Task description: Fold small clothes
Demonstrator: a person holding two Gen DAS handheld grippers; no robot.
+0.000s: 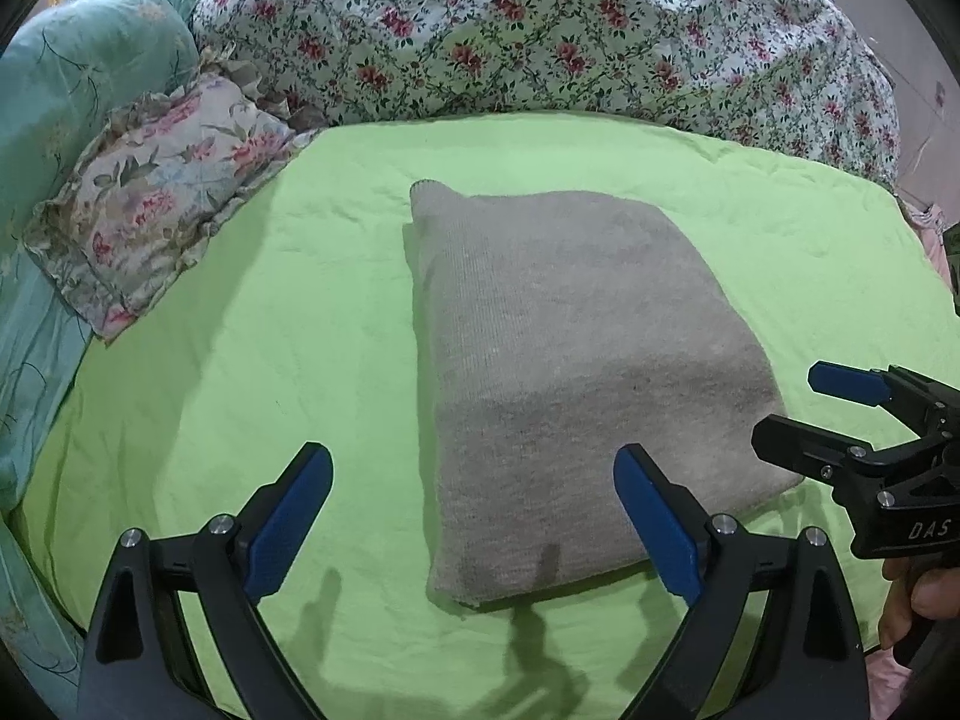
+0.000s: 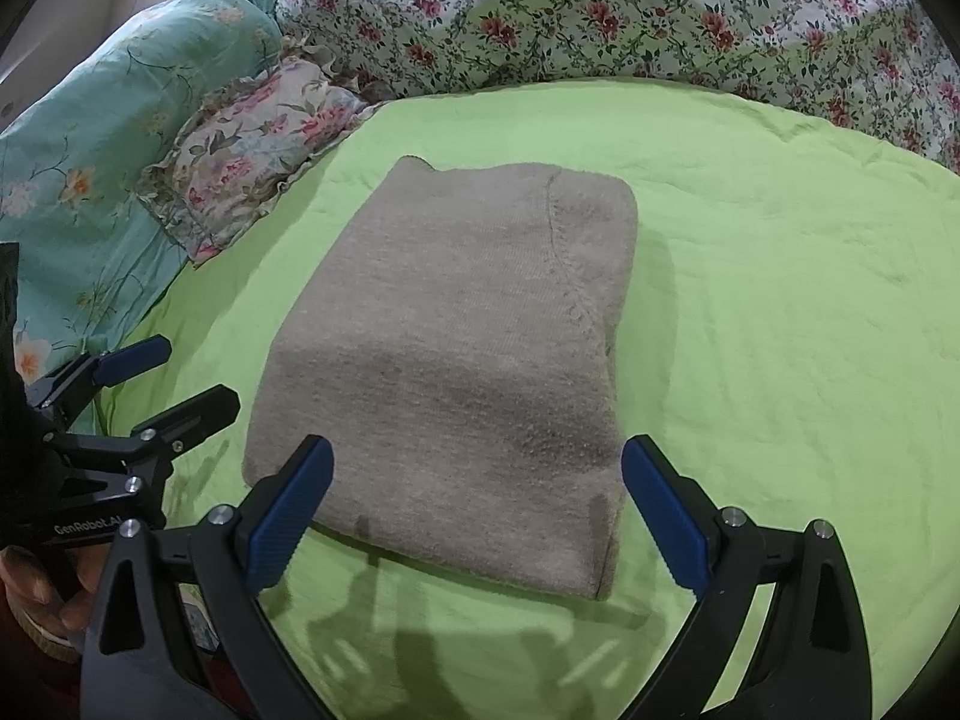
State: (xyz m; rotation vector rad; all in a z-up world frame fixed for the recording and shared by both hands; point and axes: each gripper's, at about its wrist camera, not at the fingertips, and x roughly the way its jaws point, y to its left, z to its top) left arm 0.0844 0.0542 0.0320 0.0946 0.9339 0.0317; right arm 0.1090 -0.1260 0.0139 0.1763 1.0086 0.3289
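bed [image 1: 210, 360]: covered by a bright green sheet, wrinkled, the surface for the work.
quilt [image 1: 540, 30]: white with red flowers, heaped along the far edge of the bed.
teal bedding [image 1: 72, 90]: bunched at the far left corner.
pillow [image 1: 156, 198]: small, flowered, frilled, lying left of the work area, well apart from the garment.
sweater [image 1: 570, 360]: grey knit, already folded into a thick oblong pad, lying flat in the middle of the green sheet. its long axis runs away from the person, near short edge toward both tools. judged: folding looks close to done; one more fold or a tidy-up may remain.
left tool [image 1: 474, 522]: jaws wide, holding nothing, hovering over the near left corner of the sweater.
right tool [image 2: 477, 516]: jaws wide, holding nothing, hovering over the near edge toward the right corner; its jaw span covers most of that short edge, so it looks a little better centred.
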